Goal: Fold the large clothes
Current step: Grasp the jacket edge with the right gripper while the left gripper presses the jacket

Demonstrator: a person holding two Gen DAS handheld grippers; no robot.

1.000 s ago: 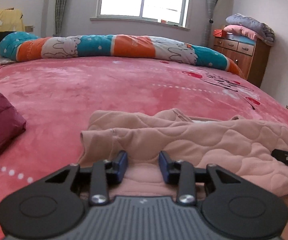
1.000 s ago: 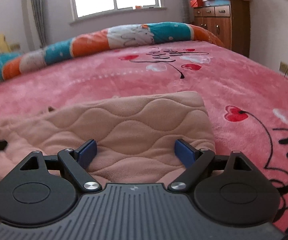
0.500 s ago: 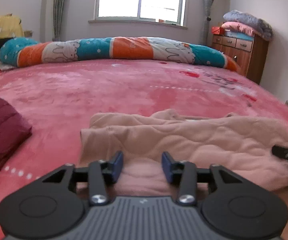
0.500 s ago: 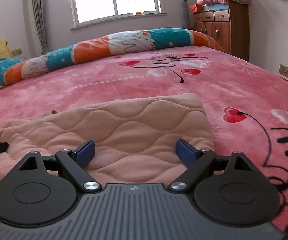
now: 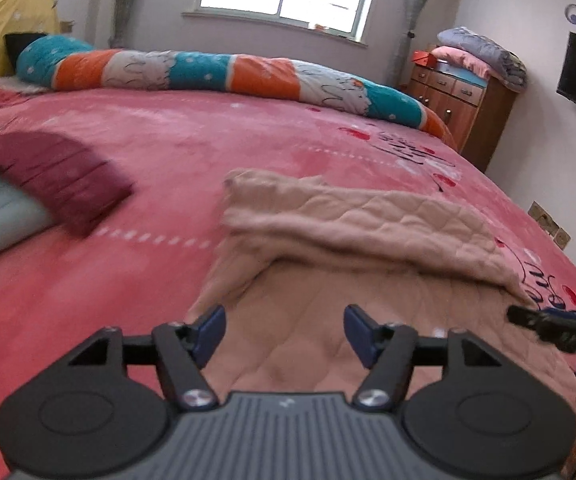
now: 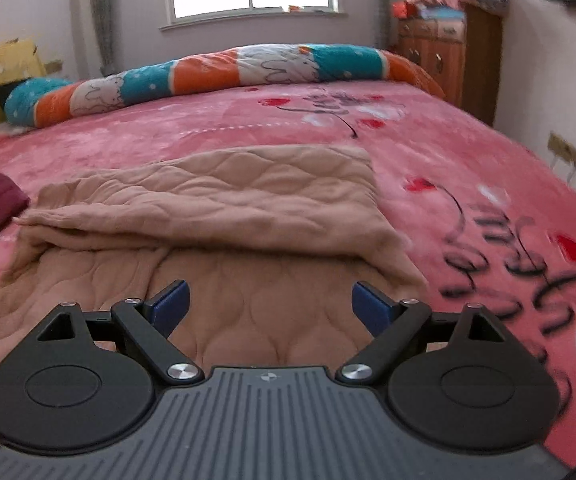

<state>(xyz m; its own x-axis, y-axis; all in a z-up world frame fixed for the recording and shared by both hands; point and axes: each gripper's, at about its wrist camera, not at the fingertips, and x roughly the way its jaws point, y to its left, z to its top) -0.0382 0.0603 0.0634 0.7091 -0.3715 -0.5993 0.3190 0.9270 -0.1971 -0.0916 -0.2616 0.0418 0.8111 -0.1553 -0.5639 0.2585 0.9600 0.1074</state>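
Left gripper (image 5: 284,334), fingers (image 5: 210,332) spread, hovers over the beige quilted garment (image 5: 368,236).

The garment (image 6: 216,216) is a peachy beige, stitched in a wavy quilted pattern. It lies on a salmon-pink bedspread (image 5: 168,148) printed with red hearts and black script toward three o'clock. At twelve o'clock, a rolled quilt (image 5: 224,72) runs in teal, orange and white blocks, the white ones with outlined rabbits. At nine o'clock sits a maroon bundle (image 5: 52,168). The gripper pads (image 6: 170,304) are dark blue on black arms.
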